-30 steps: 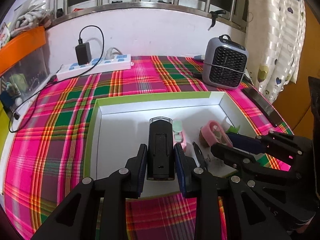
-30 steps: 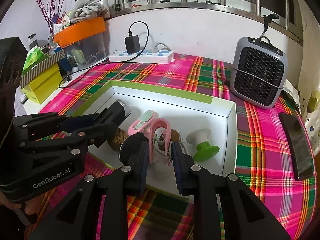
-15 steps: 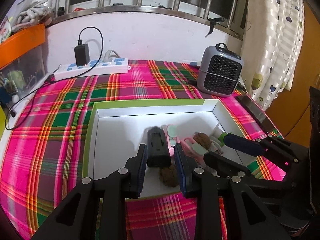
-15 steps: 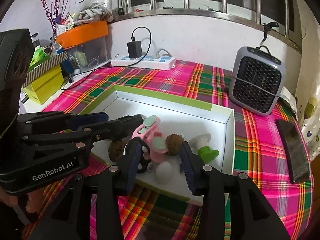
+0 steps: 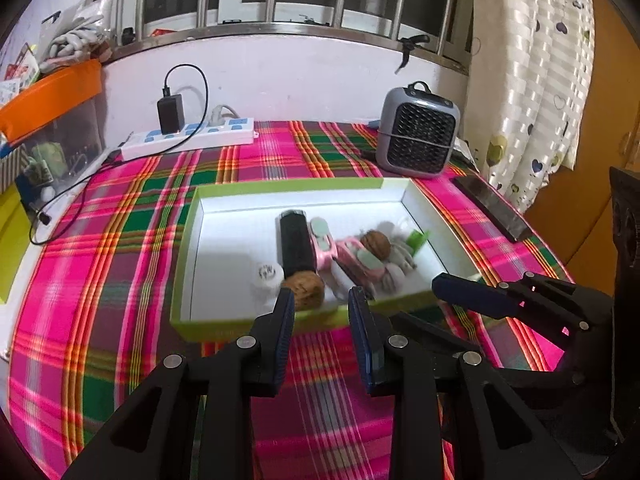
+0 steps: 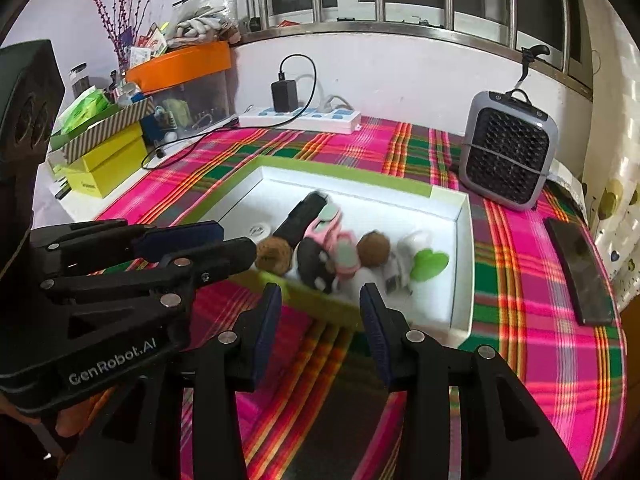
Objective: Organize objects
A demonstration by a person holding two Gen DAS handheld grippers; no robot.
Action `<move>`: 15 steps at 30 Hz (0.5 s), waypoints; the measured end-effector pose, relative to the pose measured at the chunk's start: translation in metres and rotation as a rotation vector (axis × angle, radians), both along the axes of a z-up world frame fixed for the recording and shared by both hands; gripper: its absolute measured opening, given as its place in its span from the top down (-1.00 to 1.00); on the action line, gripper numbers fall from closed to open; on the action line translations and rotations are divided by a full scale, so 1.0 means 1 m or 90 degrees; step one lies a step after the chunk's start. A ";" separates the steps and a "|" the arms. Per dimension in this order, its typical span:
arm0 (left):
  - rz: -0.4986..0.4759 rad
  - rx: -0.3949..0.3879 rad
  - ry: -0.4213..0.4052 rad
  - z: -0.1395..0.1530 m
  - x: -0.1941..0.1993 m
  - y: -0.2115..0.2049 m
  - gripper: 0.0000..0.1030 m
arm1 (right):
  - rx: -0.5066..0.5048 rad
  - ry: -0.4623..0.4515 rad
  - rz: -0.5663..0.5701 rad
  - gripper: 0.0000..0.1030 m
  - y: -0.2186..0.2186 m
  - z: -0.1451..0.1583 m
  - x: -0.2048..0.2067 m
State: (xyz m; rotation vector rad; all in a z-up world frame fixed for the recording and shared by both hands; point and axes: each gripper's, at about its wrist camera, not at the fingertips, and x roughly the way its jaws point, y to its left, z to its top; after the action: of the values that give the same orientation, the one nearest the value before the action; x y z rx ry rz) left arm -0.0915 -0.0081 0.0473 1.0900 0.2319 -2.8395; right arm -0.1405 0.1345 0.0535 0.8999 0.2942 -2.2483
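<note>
A white box with a green rim (image 5: 280, 186) lies on the plaid cloth. Inside it are a black device (image 5: 295, 242), a pink clip (image 5: 325, 242), two walnuts (image 5: 376, 243) (image 5: 303, 287), a white round piece (image 5: 266, 274) and a green spool (image 6: 430, 264). My left gripper (image 5: 322, 309) is open and empty, held just short of the box's near wall. My right gripper (image 6: 320, 300) is also open with nothing between its pads, in front of the near wall (image 6: 320, 304). Each gripper shows in the other's view: the right gripper (image 5: 420, 300) and the left gripper (image 6: 236, 240).
A grey fan heater (image 5: 418, 136) stands behind the box at the right, with a dark phone (image 5: 494, 208) beside it. A white power strip (image 5: 188, 140) with a black charger lies along the wall. Yellow boxes (image 6: 106, 162) and an orange bin (image 6: 180, 64) are at the left.
The left gripper let go of the black device and the right gripper let go of the pink clip. Both items lie in the box. Both grippers drew back out of the box.
</note>
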 end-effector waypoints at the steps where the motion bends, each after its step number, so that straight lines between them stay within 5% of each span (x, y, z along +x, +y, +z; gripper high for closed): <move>1: 0.001 -0.002 -0.002 -0.001 0.003 0.001 0.49 | 0.002 -0.002 0.000 0.18 0.000 -0.001 0.002; 15: 0.011 -0.012 -0.054 -0.032 0.004 0.003 0.49 | 0.032 -0.054 -0.048 0.18 0.010 -0.027 -0.005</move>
State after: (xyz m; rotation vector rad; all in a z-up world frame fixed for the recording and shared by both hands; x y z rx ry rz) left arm -0.0871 -0.0051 0.0158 1.1945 0.2053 -2.7680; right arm -0.1459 0.1444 0.0264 1.0458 0.2830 -2.2729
